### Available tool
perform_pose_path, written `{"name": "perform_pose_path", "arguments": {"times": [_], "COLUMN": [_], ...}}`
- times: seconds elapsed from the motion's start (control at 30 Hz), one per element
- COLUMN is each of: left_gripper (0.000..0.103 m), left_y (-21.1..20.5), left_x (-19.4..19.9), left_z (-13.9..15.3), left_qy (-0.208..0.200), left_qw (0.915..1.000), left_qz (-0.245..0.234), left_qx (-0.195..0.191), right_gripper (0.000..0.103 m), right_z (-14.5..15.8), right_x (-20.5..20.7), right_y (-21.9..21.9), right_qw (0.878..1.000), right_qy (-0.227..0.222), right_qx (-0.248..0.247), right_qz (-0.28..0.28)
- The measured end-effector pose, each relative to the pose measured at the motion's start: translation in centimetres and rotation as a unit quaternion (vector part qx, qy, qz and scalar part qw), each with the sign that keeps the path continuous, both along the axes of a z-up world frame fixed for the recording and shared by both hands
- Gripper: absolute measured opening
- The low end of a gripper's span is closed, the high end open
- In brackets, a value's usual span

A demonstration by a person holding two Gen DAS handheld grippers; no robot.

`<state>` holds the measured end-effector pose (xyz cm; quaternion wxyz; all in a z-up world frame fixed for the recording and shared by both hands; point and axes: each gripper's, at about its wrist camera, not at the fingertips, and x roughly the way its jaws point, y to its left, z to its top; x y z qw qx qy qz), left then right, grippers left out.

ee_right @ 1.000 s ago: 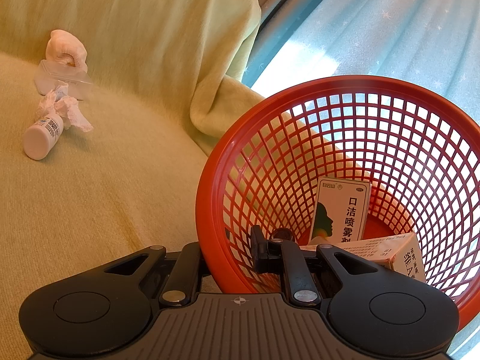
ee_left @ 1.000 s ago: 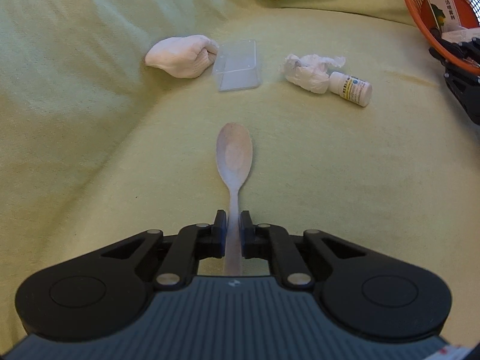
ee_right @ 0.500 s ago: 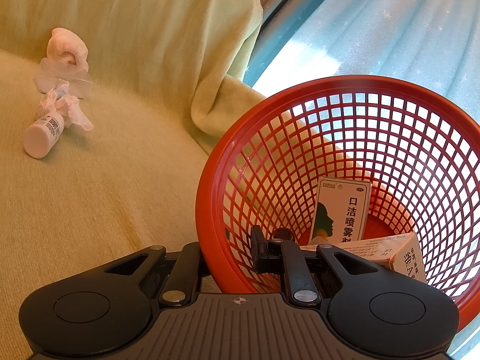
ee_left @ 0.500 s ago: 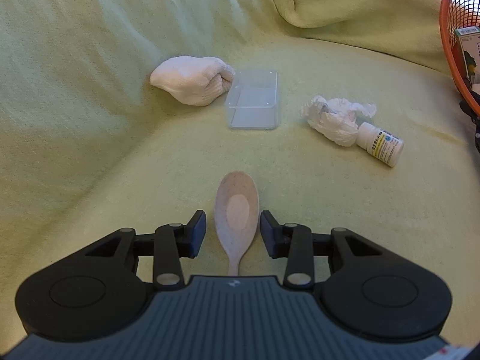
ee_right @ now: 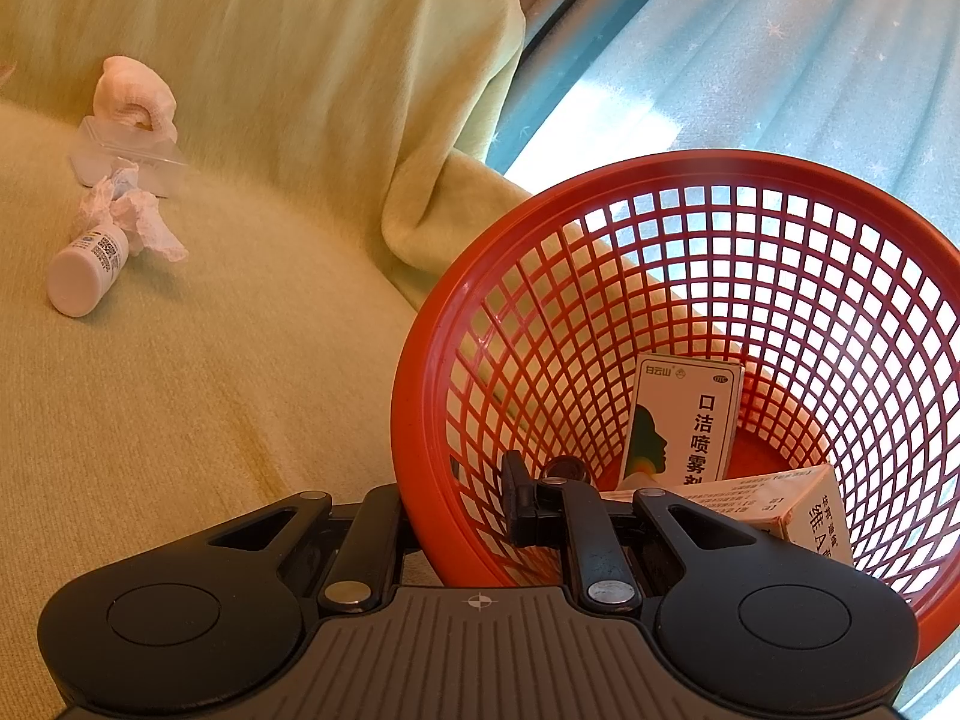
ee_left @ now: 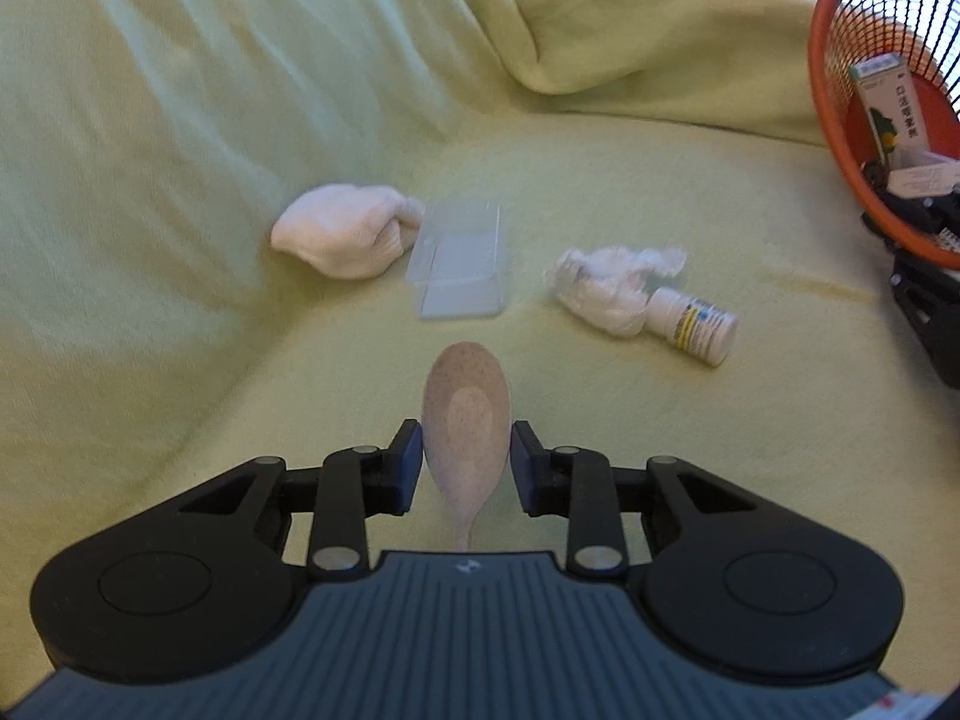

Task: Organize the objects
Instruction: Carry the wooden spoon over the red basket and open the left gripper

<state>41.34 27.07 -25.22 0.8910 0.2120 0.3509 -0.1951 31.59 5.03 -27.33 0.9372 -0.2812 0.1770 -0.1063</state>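
A pale speckled spoon lies on the yellow-green sofa cover, its bowl between the fingers of my left gripper; the jaws stand open close beside the bowl. Beyond it lie a white rolled sock, a clear plastic box, crumpled tissue and a white pill bottle. My right gripper is shut on the rim of the red mesh basket, which holds two medicine boxes.
The sofa backrest rises behind the objects. A blue curtain hangs beyond the sofa arm. The basket and right gripper also show at the right edge of the left wrist view.
My left gripper let go of the spoon handle, opened, and moved forward so the spoon bowl now sits between its fingers. The right gripper and basket stayed put.
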Motion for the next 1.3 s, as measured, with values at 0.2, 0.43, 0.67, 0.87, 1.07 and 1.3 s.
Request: {"name": "perform_pose_path", "arguments": {"times": [0.2, 0.43, 0.67, 0.87, 1.07, 1.3], "left_gripper": [0.026, 0.026, 0.026, 0.026, 0.026, 0.026], "left_y": [-1.2, -3.4, -6.7, -8.6, -9.8, -10.6], "left_x": [-0.5, -1.1, -1.7, -2.1, -2.3, -2.3], "left_z": [3.0, 5.7, 6.6, 6.9, 7.1, 7.1], "left_qy": [-0.020, -0.035, -0.037, -0.039, -0.038, -0.037], "left_qw": [0.9994, 0.9977, 0.9949, 0.9920, 0.9901, 0.9884], "left_qz": [-0.017, -0.049, -0.092, -0.120, -0.135, -0.148], "left_qx": [-0.022, -0.030, -0.019, -0.010, -0.007, -0.004], "right_gripper": [0.012, 0.012, 0.012, 0.012, 0.012, 0.012], "right_z": [0.0, 0.0, 0.0, 0.0, 0.0, 0.0], "right_x": [0.0, -0.1, 0.0, 0.0, 0.0, 0.0], "right_y": [0.0, -0.1, 0.0, 0.0, 0.0, 0.0], "right_qw": [1.000, 1.000, 1.000, 1.000, 1.000, 1.000], "right_qy": [0.000, 0.000, 0.000, 0.000, 0.000, 0.000], "right_qx": [0.000, 0.000, 0.000, 0.000, 0.000, 0.000], "right_qz": [0.000, 0.000, 0.000, 0.000, 0.000, 0.001]}}
